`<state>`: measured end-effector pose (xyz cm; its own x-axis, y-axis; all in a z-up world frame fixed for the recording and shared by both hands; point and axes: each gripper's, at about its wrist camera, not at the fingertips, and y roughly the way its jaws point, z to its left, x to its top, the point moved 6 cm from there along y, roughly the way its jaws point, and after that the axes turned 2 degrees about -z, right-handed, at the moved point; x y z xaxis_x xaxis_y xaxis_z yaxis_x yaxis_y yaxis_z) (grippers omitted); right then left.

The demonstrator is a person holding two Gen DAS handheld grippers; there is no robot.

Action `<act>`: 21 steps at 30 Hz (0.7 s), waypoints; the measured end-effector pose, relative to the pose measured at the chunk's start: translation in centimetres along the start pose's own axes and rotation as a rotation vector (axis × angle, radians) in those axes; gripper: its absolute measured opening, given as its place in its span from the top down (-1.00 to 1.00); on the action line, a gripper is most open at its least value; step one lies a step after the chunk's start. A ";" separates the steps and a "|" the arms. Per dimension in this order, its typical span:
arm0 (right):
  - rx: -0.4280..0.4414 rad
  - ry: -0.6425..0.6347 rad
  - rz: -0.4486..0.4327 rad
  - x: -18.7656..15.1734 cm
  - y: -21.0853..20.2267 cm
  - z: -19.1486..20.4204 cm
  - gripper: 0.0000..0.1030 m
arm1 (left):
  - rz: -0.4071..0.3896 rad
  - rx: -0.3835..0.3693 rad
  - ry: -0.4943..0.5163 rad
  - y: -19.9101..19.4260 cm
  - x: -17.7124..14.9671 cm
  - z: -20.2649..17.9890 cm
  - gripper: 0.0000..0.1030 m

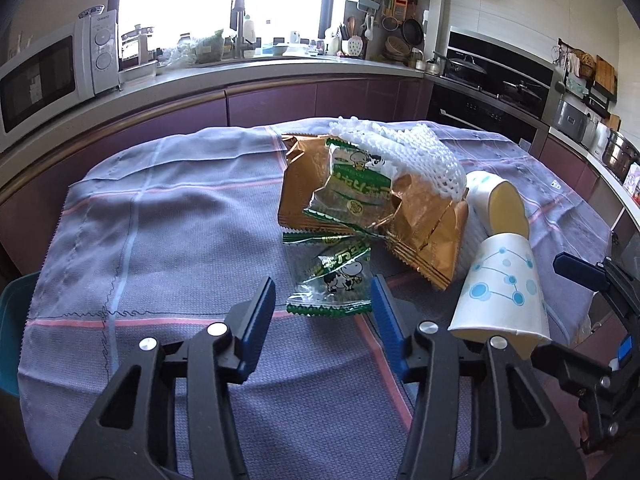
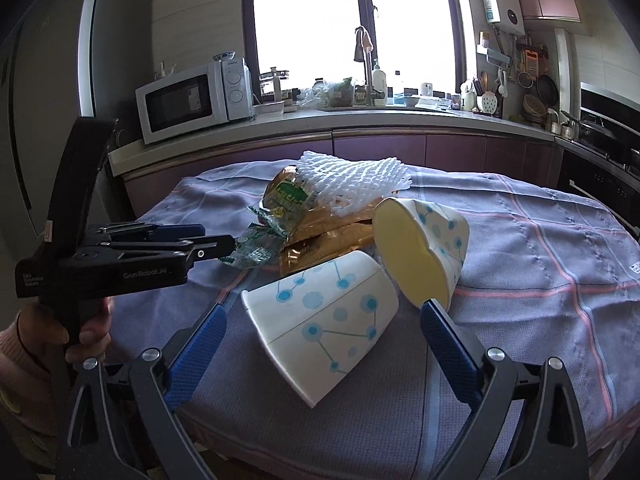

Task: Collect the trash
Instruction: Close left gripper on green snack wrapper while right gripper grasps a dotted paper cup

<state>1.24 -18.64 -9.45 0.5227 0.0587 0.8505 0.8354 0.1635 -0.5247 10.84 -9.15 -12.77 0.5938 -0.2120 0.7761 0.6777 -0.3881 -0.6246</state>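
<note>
Our left gripper [image 1: 323,294], fingers partly apart around a small green cow-print candy wrapper [image 1: 334,284] on the grey checked tabletop [image 1: 160,240], gold foil bag [image 1: 420,236], our right gripper [image 2: 323,318], fingers wide astride a tipped white blue-dotted paper cup [image 2: 324,324]

A checked lilac cloth [image 1: 160,240] covers the near counter. On the far worktop, a white microwave [image 2: 192,98] stands left of the tap [image 2: 364,52]; pans [image 1: 464,66] sit on the right-hand hob.
</note>
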 end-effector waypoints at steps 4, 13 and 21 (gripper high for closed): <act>-0.037 -0.043 0.020 -0.7 0.4 0.5 -0.47 | 0.041 -0.024 -0.014 1.0 -0.5 0.1 0.35; -0.039 -0.002 0.027 -0.5 0.4 -0.7 0.32 | 0.037 -0.057 -0.032 0.6 -0.6 0.4 0.77; -0.001 0.034 -0.002 0.2 -0.5 -1.1 0.80 | 0.019 -0.095 -0.028 -1.0 -0.9 0.6 0.98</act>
<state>1.10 -19.79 -9.09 0.5269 0.0246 0.8496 0.8364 0.1627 -0.5235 9.84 -8.04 -12.90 0.6190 -0.1958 0.7606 0.6225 -0.4681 -0.6272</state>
